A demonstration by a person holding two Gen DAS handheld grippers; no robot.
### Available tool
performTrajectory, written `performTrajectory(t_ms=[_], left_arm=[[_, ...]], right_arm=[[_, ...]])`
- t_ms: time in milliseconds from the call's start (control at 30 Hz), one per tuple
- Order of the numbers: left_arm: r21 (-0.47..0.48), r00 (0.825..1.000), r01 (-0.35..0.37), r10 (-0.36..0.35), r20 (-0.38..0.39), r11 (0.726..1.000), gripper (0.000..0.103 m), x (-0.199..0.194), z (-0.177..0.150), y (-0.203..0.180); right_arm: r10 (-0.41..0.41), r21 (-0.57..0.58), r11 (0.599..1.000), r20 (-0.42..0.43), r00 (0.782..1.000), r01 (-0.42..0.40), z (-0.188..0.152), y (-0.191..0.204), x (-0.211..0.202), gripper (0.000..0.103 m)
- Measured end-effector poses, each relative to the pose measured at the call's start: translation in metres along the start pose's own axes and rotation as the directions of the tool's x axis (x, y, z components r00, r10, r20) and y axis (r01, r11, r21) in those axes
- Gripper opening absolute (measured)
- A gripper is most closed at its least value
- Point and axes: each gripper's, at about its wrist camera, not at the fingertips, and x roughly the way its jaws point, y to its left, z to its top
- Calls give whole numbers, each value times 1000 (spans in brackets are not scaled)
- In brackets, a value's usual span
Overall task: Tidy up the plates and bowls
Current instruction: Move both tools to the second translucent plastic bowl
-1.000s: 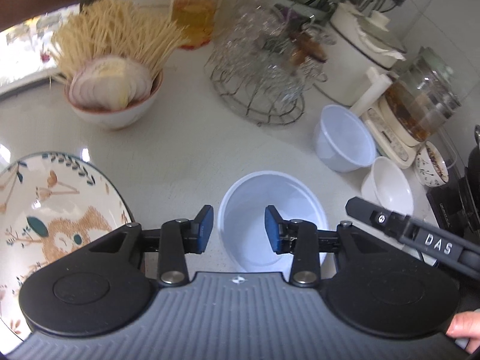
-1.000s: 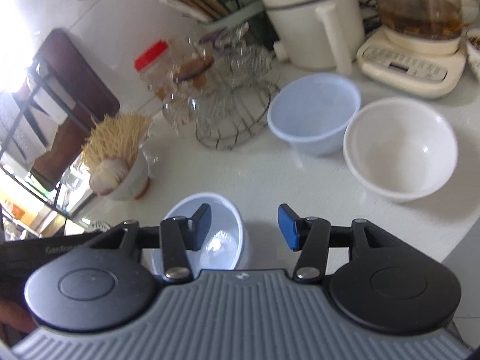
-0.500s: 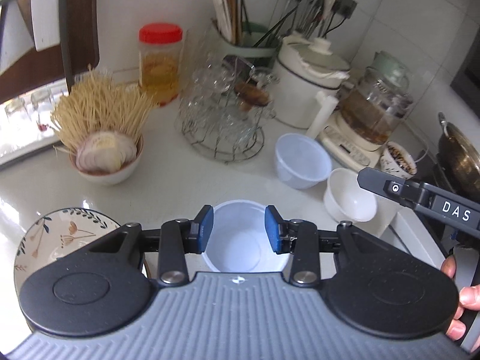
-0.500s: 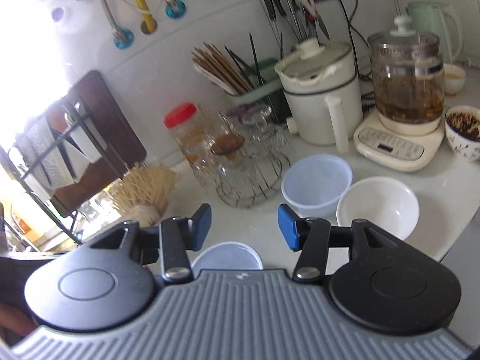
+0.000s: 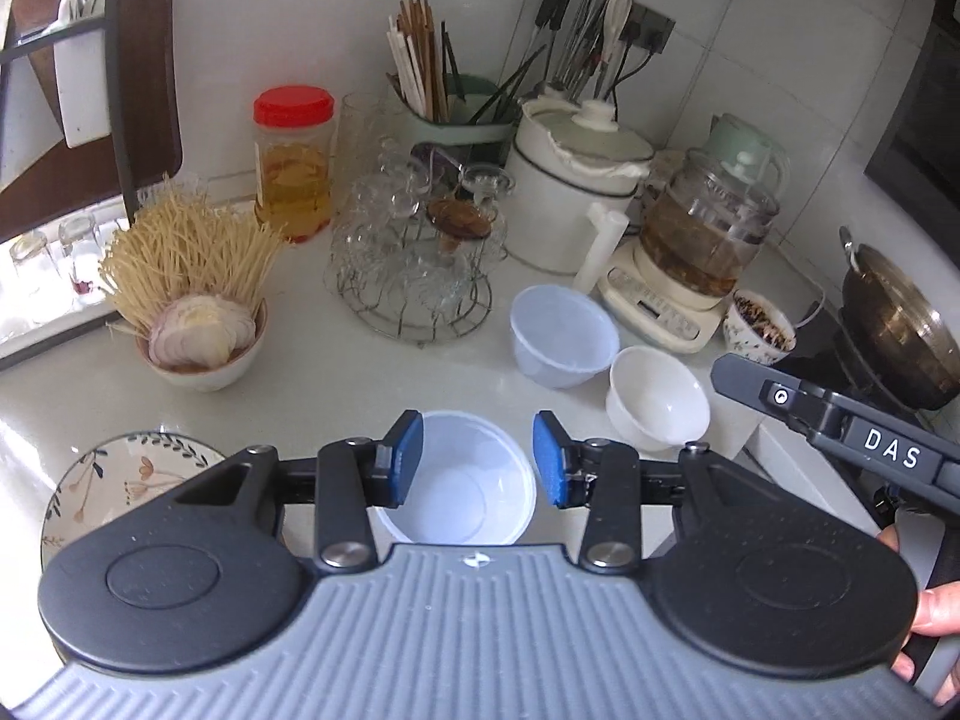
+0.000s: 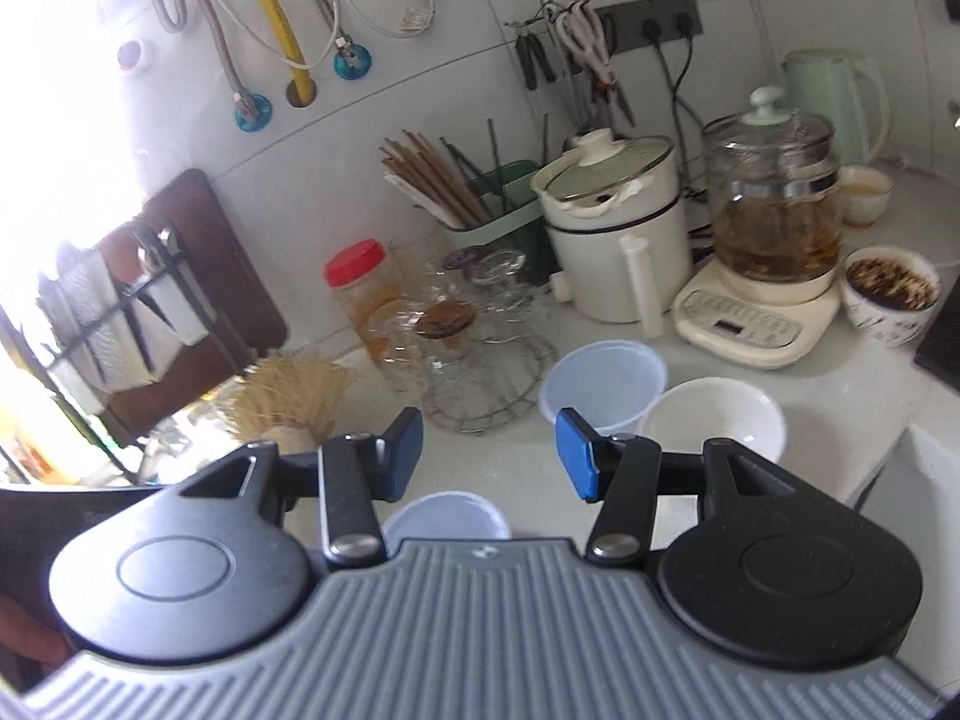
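Your left gripper (image 5: 477,459) is spread wide and holds nothing, suspended above a translucent plastic bowl (image 5: 459,495) on the white counter (image 5: 360,372). Your right gripper (image 6: 487,455) is likewise spread and empty. A second plastic bowl (image 5: 561,336) touches a white ceramic bowl (image 5: 657,399) near the kettle base, and a patterned plate (image 5: 120,480) lies at the left.

My left gripper (image 5: 474,459) with blue pads (image 5: 403,459), black linkage arms, silver screws, ribbed grey body, my right gripper (image 6: 489,455) matching, white DAS lettering, bare fingertips (image 5: 933,603) at right edge
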Motion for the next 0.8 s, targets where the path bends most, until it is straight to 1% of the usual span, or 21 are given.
performTrajectory(t_ms=[67,167,300,433,567,800], left_arm=[[-9,1000,8,-8,-6,1000,46,5,-3,0],[-19,1000,5,-6,-20,1000,46,14,-5,0],[-11,999,9,-9,-36,1000,46,25,-3,-3],[-6,999,19,-19,-47,1000,46,37,4,-7],[-10,997,24,-24,-67,1000,46,58,16,-12],[-20,997,30,-31,-66,999,46,91,33,-18]], right_arm=[[2,9,1000,-13,1000,-2,-2,-4,3,53],[-18,3,1000,-23,1000,18,-4,-9,6,53],[-34,5,999,-22,999,34,-5,-17,8,53],[-45,18,999,-33,998,46,-1,-26,14,53],[-63,30,997,-51,997,65,3,-35,24,53],[-84,38,995,-84,993,88,11,-53,45,53]])
